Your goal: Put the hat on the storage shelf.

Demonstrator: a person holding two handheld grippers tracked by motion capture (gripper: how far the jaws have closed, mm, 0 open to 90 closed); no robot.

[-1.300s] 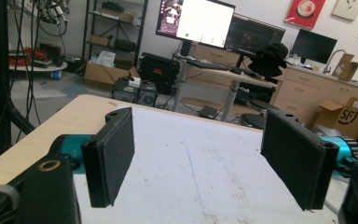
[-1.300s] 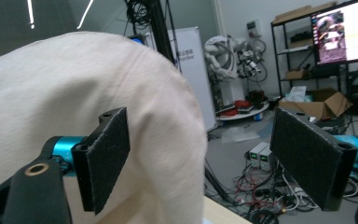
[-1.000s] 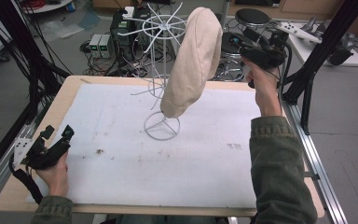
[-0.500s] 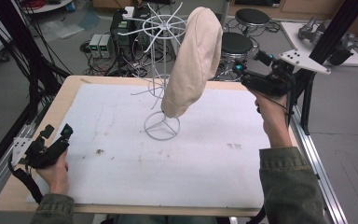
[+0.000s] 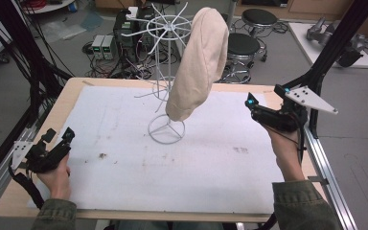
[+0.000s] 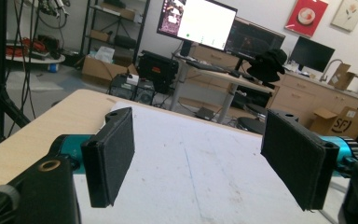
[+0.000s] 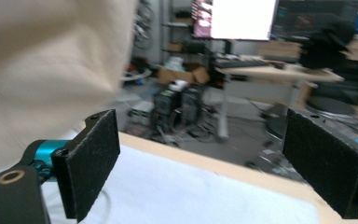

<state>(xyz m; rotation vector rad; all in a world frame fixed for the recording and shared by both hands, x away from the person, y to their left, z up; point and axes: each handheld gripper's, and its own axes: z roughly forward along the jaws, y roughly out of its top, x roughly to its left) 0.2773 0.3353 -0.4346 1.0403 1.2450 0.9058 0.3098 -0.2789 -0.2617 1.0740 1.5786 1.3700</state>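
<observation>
A beige cloth hat [image 5: 196,67] hangs on a white wire stand [image 5: 166,129] that rises from the middle of the white mat [image 5: 196,167]. My right gripper [image 5: 250,103] hovers to the right of the hat, apart from it and pointing left toward it. In the right gripper view the hat [image 7: 42,70] lies at the upper left, beyond the right gripper [image 7: 214,168]. Its jaws have just been opening and stand wide with nothing between them. My left gripper [image 5: 57,136] rests at the mat's near left corner. It is open, with nothing between the jaws in the left gripper view [image 6: 200,163].
The mat lies on a wooden table [image 5: 76,88] edged by metal rails. Black frame posts [image 5: 335,43] stand at the right and left. Stools [image 5: 242,45], cables and electronics boxes sit on the floor behind the table.
My right hand has drawn back from beside the hat, moving right and down toward the table's right edge. The hat stays on the stand. The left hand has not moved.
</observation>
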